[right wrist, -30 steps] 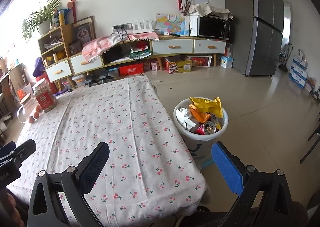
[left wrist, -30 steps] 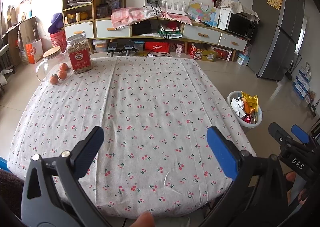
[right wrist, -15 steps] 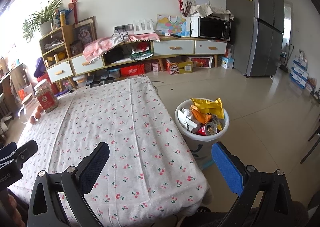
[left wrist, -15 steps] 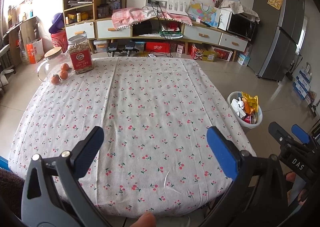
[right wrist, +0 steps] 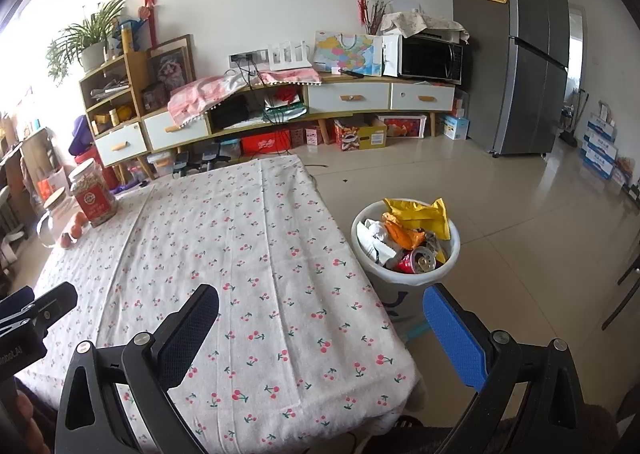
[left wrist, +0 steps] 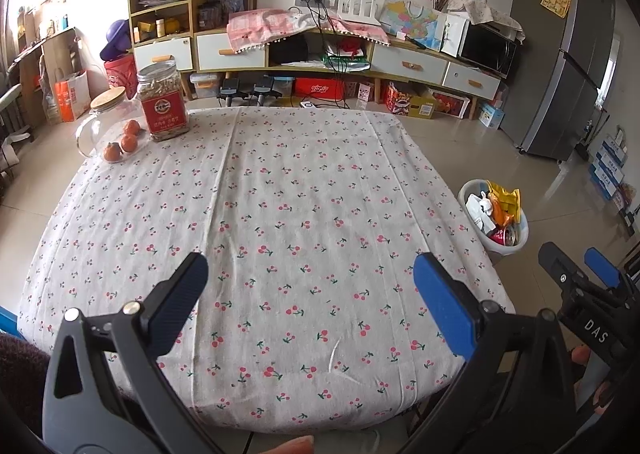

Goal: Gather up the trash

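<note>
A white trash bin [right wrist: 376, 274] stands on the floor right of the table, full of wrappers, a yellow bag [right wrist: 420, 214] and a red can [right wrist: 412, 262]; it also shows in the left wrist view [left wrist: 516, 246]. My left gripper [left wrist: 310, 286] is open and empty above the table's near edge. My right gripper [right wrist: 320, 318] is open and empty over the table's near right corner, beside the bin. No loose trash shows on the cherry-print tablecloth [left wrist: 280, 194].
A jar with a red label [left wrist: 163, 106], a glass jug with a cork lid [left wrist: 100, 122] and three oranges [left wrist: 122, 142] sit at the table's far left corner. A low cabinet [right wrist: 280, 110] lines the back wall, a grey fridge [right wrist: 520, 54] stands right.
Both grippers stay open and empty. The views shift slightly, as if both grippers drew back a little from the table.
</note>
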`<state>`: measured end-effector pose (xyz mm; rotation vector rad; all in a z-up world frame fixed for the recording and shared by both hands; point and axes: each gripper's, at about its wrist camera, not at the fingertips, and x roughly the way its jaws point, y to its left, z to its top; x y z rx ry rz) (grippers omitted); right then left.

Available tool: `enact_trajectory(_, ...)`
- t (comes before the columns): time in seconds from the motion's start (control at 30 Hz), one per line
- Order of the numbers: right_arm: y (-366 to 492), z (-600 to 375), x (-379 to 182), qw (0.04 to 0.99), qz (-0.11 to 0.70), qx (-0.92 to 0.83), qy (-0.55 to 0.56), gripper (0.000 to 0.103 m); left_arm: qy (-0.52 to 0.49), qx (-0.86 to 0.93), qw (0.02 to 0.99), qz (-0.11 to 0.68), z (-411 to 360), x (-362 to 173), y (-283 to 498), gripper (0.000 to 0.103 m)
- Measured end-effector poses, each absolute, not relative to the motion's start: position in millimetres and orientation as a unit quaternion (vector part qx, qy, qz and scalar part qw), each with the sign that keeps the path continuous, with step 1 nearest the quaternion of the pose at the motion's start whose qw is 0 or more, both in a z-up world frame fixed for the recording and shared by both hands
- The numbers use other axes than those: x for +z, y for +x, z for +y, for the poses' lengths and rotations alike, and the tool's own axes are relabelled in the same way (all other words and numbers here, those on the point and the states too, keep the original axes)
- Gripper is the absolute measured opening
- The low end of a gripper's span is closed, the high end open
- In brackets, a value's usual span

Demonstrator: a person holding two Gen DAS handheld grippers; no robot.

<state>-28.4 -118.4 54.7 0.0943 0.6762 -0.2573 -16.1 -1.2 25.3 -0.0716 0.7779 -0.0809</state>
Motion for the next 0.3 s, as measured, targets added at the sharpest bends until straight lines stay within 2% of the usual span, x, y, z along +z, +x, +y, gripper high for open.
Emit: enact_trajectory(0.3, -20.3, -121.9, 52.1, 0.934, 0.334, -0.116, 0.044, 0.103, -0.02, -0.031, 0.922, 0.385, -8.3, 19.0, -10.3, 0.102)
